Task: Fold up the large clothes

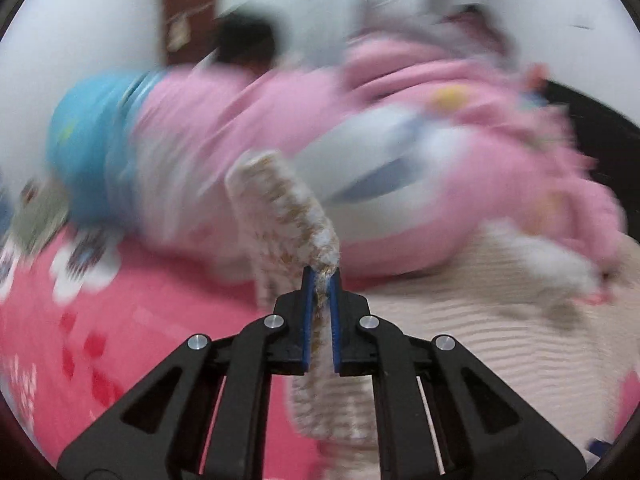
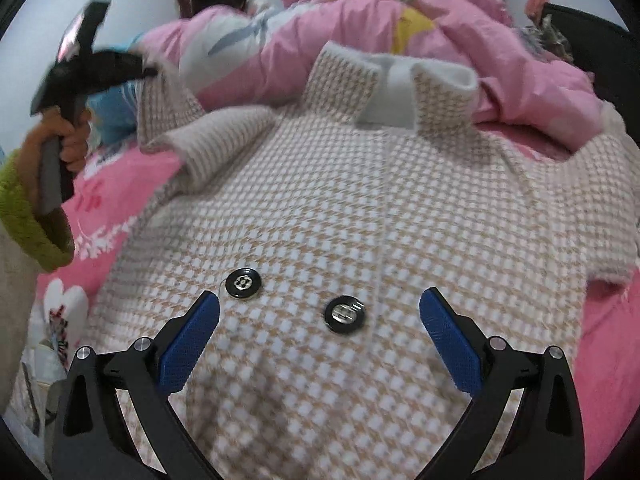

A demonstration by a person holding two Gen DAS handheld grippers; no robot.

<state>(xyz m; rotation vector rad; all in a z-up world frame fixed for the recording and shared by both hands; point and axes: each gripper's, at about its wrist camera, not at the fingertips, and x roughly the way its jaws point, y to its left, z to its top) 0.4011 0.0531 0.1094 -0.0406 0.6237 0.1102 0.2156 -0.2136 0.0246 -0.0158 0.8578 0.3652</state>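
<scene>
Jaws are being clamped on the sleeve [image 1: 280, 204] by the left gripper [image 1: 321, 280], the right gripper [image 2: 320, 320] is being held wide open and empty over the coat [image 2: 340, 208], which is being left mostly unfolded on the bed [image 2: 608, 352].

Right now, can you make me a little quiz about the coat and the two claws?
1. True or false: the left claw is pinching the coat's sleeve.
2. How many black buttons show on the coat in the right wrist view?
3. The right claw is: A) open above the coat, B) shut on the collar, C) holding a button.

Key: 1 true; 2 two; 3 A
</scene>
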